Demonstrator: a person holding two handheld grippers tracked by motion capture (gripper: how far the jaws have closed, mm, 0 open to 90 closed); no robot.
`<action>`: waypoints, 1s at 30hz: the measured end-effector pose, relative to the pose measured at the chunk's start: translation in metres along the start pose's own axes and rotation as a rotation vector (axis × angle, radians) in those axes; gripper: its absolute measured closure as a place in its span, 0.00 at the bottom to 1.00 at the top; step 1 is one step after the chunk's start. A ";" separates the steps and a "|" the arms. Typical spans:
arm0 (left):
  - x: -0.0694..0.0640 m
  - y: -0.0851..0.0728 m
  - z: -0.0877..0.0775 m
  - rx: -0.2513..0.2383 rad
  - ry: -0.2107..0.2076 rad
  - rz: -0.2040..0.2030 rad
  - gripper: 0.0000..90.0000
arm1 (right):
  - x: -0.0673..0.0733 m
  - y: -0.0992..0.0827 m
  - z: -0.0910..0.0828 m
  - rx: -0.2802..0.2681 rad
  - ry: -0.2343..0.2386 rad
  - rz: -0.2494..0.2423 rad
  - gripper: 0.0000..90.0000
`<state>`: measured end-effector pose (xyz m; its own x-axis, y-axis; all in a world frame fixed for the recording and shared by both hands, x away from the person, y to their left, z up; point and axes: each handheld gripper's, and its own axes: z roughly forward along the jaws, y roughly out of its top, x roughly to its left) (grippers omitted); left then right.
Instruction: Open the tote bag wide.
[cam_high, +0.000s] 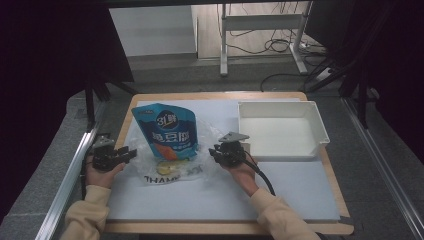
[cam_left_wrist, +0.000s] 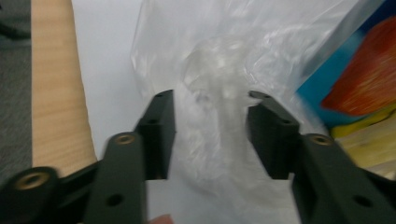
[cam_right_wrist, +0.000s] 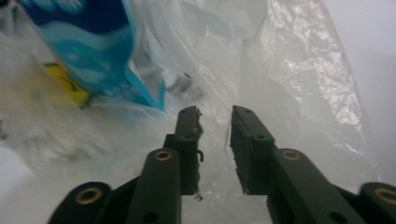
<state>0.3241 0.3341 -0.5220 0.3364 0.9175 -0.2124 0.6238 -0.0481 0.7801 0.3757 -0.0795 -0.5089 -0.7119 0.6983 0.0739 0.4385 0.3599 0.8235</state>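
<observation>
A clear plastic bag (cam_high: 150, 162) printed with black letters lies on the pale mat, and a blue snack pouch (cam_high: 167, 130) stands partly inside it. My left gripper (cam_high: 131, 152) is at the bag's left edge. In the left gripper view its jaws (cam_left_wrist: 212, 95) stand open, with bunched clear film (cam_left_wrist: 224, 51) between them and the pouch (cam_left_wrist: 369, 79) to the right. My right gripper (cam_high: 212, 152) is at the bag's right edge. Its jaws (cam_right_wrist: 215, 112) are open over crinkled film (cam_right_wrist: 303, 84), and the pouch (cam_right_wrist: 93, 46) is at upper left.
A white empty tray (cam_high: 320, 130) sits at the back right of the table, just beyond the right gripper. The pale mat (cam_high: 210, 200) stretches toward the person. The wooden table edge (cam_left_wrist: 56, 93) runs left of the bag. Metal rails flank the table.
</observation>
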 end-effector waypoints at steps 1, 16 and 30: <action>-0.001 0.002 -0.002 -0.009 -0.007 -0.002 0.54 | 0.000 0.000 0.000 0.000 0.000 0.000 0.73; -0.004 0.021 -0.038 -0.109 -0.112 -0.001 0.11 | -0.003 0.017 -0.026 -0.088 0.036 0.008 0.56; -0.023 0.040 -0.077 -0.221 -0.039 0.040 0.68 | -0.005 0.032 -0.046 -0.155 0.070 0.013 0.66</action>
<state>0.2875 0.3414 -0.4404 0.3869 0.9006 -0.1980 0.4414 0.0077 0.8973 0.3678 -0.0997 -0.4566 -0.7459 0.6552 0.1199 0.3617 0.2473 0.8989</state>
